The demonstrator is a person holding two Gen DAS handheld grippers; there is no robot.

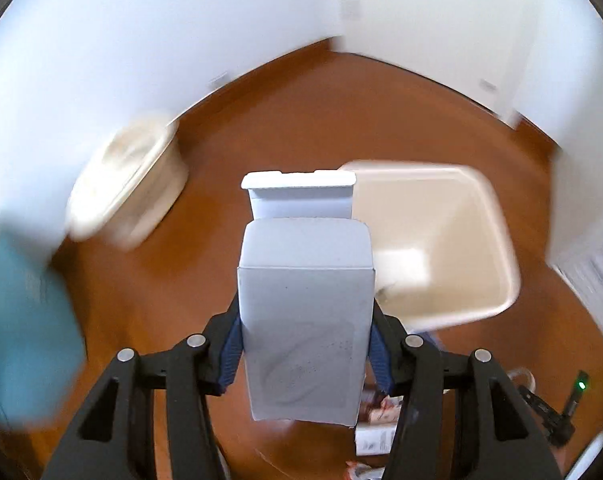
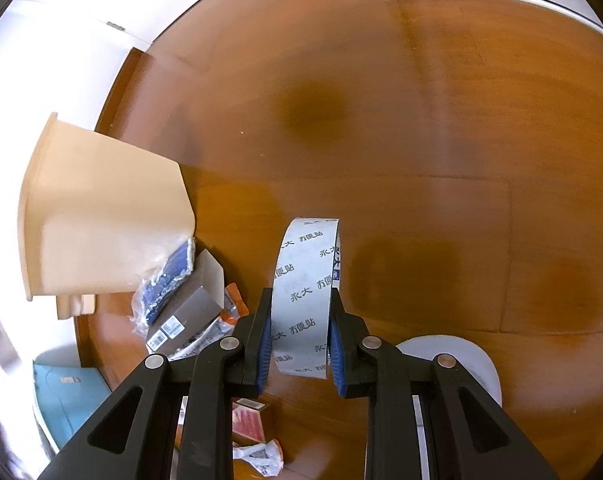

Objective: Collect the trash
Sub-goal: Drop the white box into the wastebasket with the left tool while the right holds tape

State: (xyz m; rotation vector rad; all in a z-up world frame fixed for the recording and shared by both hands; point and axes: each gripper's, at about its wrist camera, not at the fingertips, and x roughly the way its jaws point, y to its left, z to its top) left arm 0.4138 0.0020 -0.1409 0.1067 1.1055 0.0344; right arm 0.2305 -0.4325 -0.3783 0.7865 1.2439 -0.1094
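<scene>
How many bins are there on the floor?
2: a cream rectangular bin just beyond the white carton the left gripper holds, and a rounder bin by the wall. Others may be hidden.

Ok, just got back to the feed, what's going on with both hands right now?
Both tools are loaded. The left tool is clamped on a white carton with its top flap open, held above the floor near the open cream bin. The right tool grips a roll of tape over the wooden floor. More trash sits by the bin: a blue plastic packet, a grey box and some wrappers. Nothing has been dropped in yet from either hand.
</scene>
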